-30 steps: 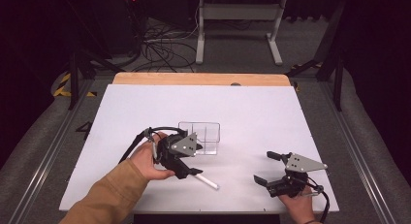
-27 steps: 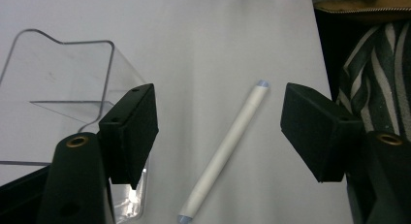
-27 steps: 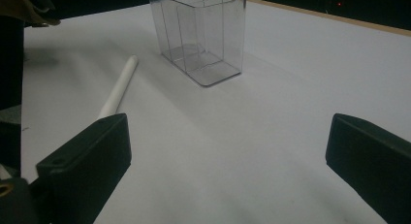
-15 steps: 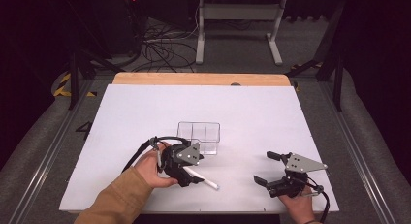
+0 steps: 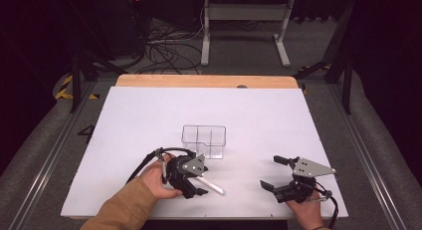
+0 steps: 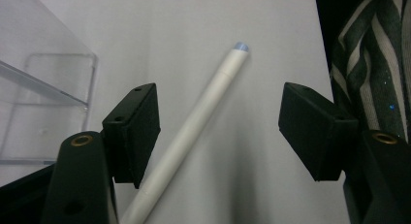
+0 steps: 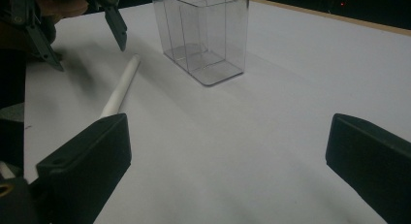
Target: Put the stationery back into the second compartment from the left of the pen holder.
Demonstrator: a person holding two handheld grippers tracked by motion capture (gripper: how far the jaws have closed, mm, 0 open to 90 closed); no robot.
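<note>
From the high view we see a white rectangular tabletop (image 5: pixel 149 120) with a clear plastic box divided into compartments (image 5: pixel 204 140) standing near its middle. At about seven o'clock from that box, the left gripper (image 5: pixel 199 185) is held low over a slim white pen-like stick (image 5: pixel 211 186) that lies flat on the table, its far end pointing toward four o'clock. Well apart, at about four o'clock from the box, the right gripper (image 5: pixel 273 172) sits near the table's front edge, jaws spread wide with nothing between them. The left gripper view gives us what the high view cannot: the white stick (image 6: pixel 194 132) runs up between the two black jaws, which stand apart, the left one just beside the stick, the right one clear of it; whether the left jaw touches it we cannot tell. That view also shows a pale blue tip at the stick's far end, a corner of the clear box (image 6: pixel 43 88) at ten o'clock, and a dark striped fabric (image 6: pixel 373 59) at two o'clock beyond the table edge. The right gripper view shows us the inner dividers of the box (image 7: pixel 203 35) from the side, the stick (image 7: pixel 121 86) at eleven o'clock, and the other gripper (image 7: pixel 89 42) over its far end.
</note>
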